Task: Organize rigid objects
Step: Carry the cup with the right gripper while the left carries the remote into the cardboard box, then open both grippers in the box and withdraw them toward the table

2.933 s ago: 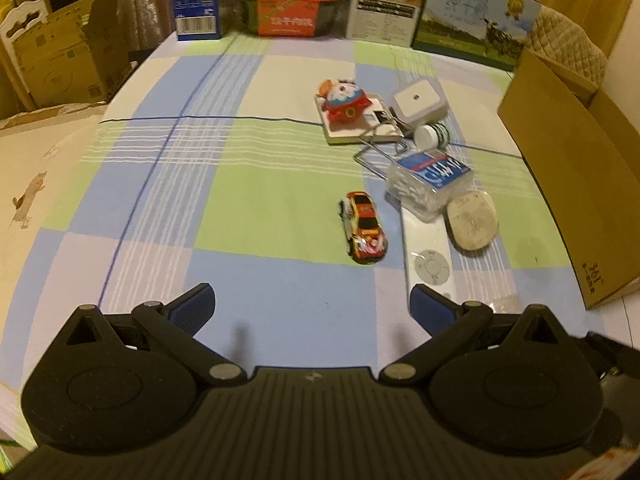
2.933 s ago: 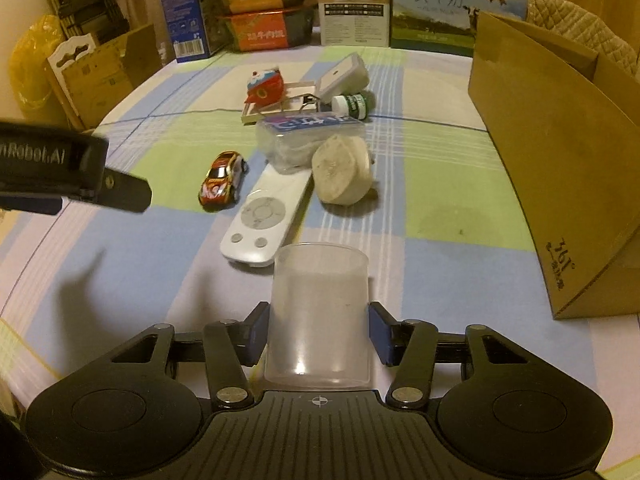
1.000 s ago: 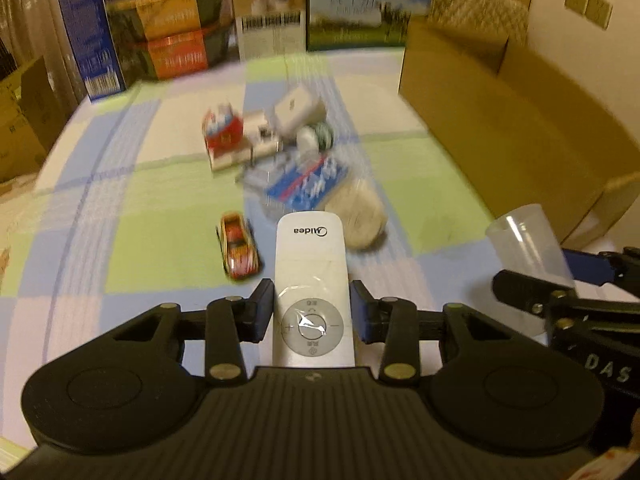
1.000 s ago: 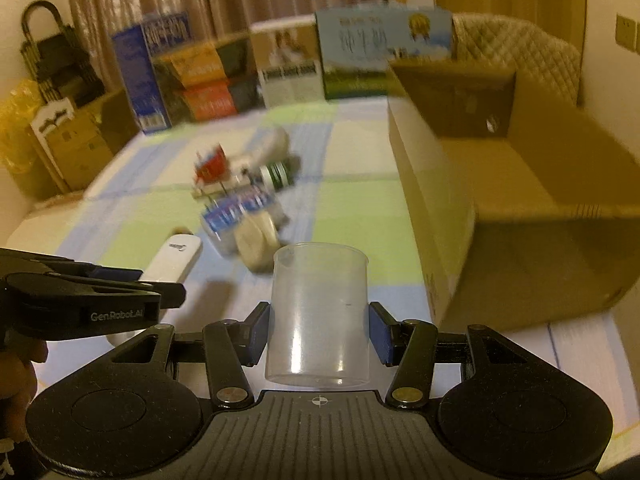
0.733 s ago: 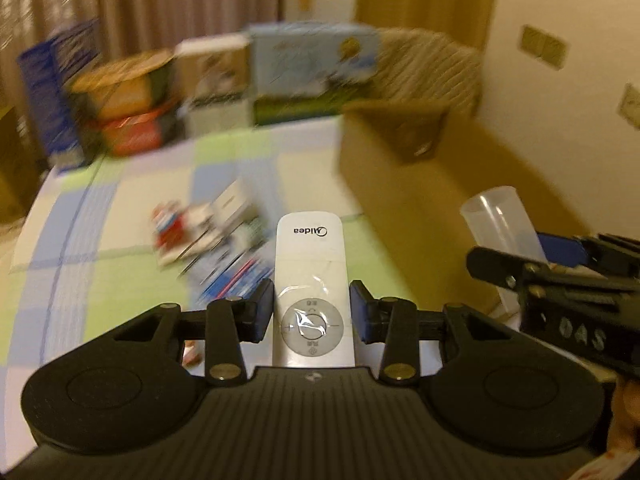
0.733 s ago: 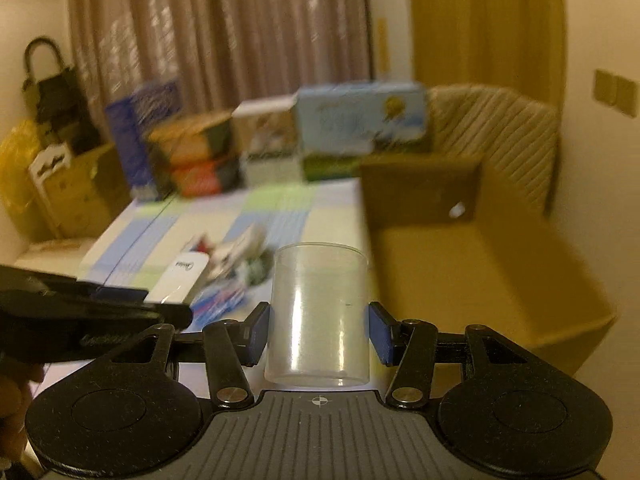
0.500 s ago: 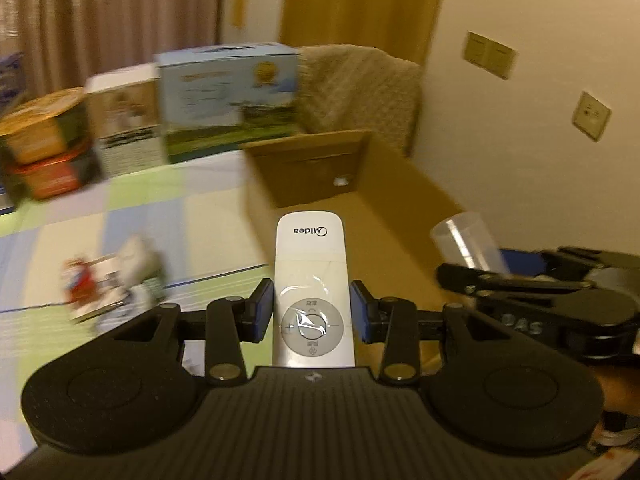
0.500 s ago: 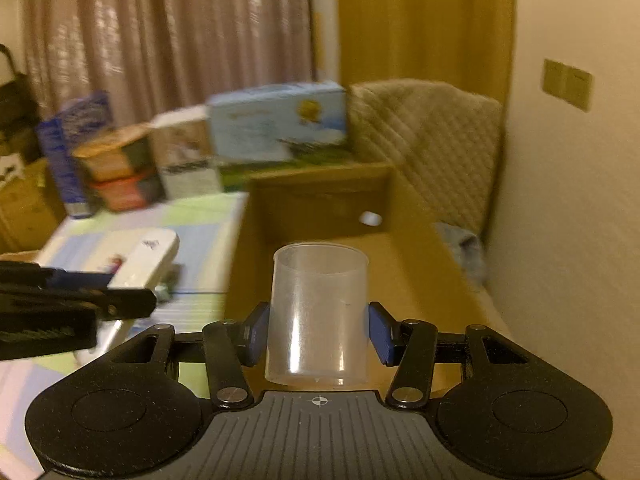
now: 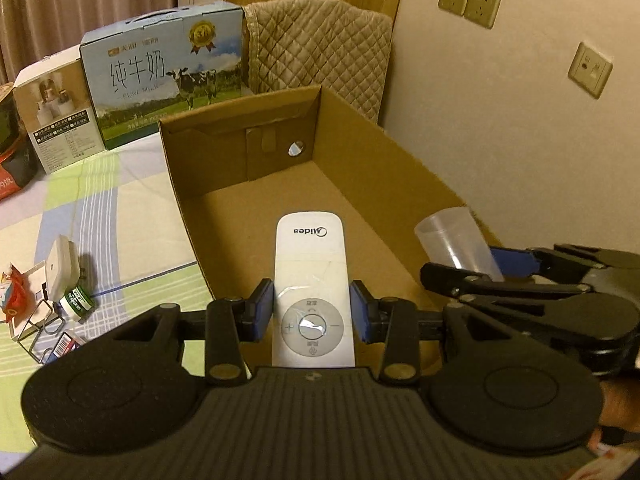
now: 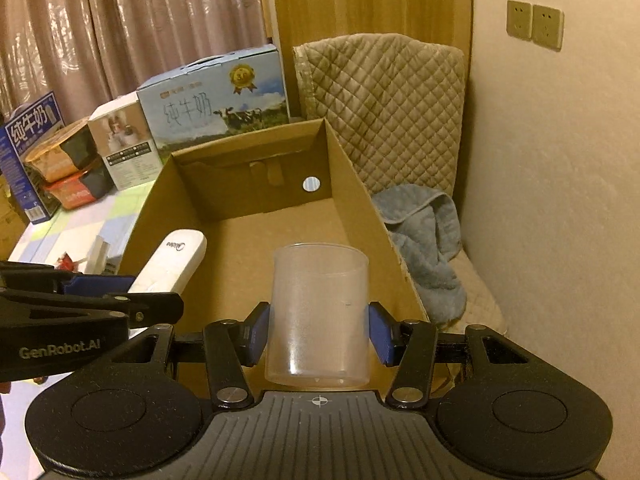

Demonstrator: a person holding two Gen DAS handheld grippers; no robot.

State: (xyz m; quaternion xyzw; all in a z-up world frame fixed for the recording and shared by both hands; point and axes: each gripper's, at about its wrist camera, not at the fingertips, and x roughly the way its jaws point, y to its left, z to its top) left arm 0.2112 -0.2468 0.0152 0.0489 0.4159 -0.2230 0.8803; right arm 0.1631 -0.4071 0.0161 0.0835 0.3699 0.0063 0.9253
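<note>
My left gripper (image 9: pixel 313 312) is shut on a white Midea remote control (image 9: pixel 311 276), held over the near end of an open brown cardboard box (image 9: pixel 256 208). A clear plastic cup (image 10: pixel 318 316) stands upright between the blue pads of my right gripper (image 10: pixel 319 332), which is shut on it above the same box (image 10: pixel 280 240). In the left wrist view the right gripper (image 9: pixel 496 268) and its cup (image 9: pixel 456 242) show at the right, over the box's right wall. In the right wrist view the remote (image 10: pixel 172 264) and the left gripper (image 10: pixel 120 292) show at the left. Nothing lies on the box floor.
On the checked tablecloth (image 9: pixel 100 216) left of the box lie a white adapter (image 9: pixel 60 268), a small green-capped bottle (image 9: pixel 76 300) and other small items. Cartons, one a milk box (image 9: pixel 164 68), line the far edge. A quilted chair (image 10: pixel 380 108) with a blue towel (image 10: pixel 424 236) stands behind the box.
Both grippers have swung right from above the table's items to above the cardboard box, rising slightly. The remote and the cup stay gripped throughout.
</note>
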